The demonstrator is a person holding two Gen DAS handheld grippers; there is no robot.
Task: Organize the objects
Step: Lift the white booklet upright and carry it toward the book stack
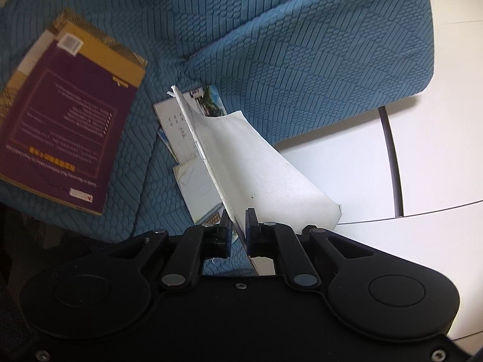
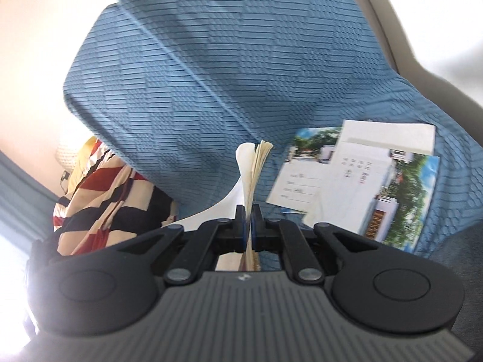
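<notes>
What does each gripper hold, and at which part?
Left gripper: thin white booklet, by its near edge. Right gripper: book, near edge of its pages.

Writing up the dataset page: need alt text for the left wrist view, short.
The left gripper is shut on the edge of a thin white booklet, held above a blue textured sofa cushion. A purple and yellow book lies on the cushion to the left, printed leaflets beneath the booklet, and a white floor to the right.

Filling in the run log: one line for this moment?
left gripper: shut on white booklet | right gripper: shut on book pages | purple book, leaflets: on blue cover
</notes>
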